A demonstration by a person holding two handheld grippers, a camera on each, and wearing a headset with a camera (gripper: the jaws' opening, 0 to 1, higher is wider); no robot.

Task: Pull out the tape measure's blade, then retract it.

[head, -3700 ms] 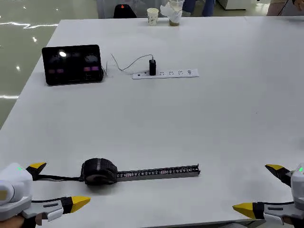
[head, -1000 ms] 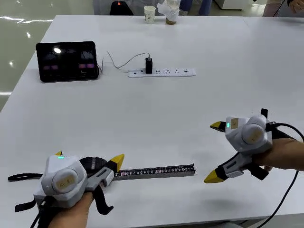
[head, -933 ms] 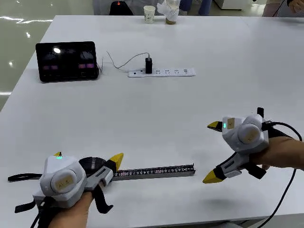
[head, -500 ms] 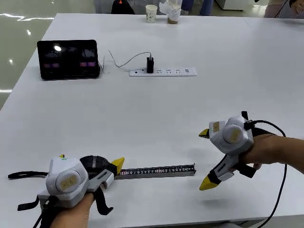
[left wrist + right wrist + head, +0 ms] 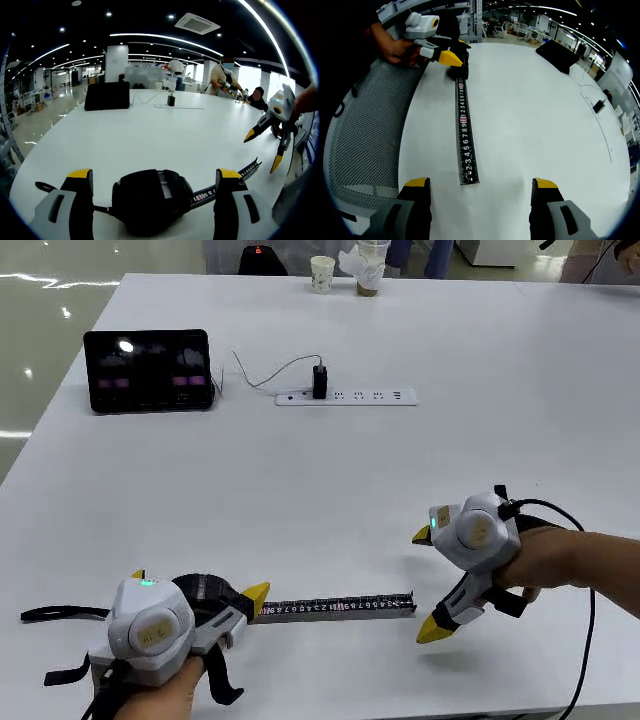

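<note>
L tool [image 5: 197,585]: spread, straddling black round tape-measure case [image 5: 150,200].
Black numbered blade [image 5: 465,135]: flat on white tabletop [image 5: 400,460], long axis runs case to R tool [image 5: 426,584].
R tool: spread; I judge it nearest the tip.

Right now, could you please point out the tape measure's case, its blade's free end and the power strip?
Tape measure case [image 5: 152,199]: left gripper view, middle of black housing.
Blade end [image 5: 468,175]: right gripper view, numbered tip.
Power strip [image 5: 350,396]: head view, middle of white body.

The black round tape measure case [image 5: 205,592] lies on the white table [image 5: 400,460], between the left gripper [image 5: 197,583] jaws. Its ruled blade [image 5: 335,607] runs right, ending just before the right gripper [image 5: 425,585].
</note>
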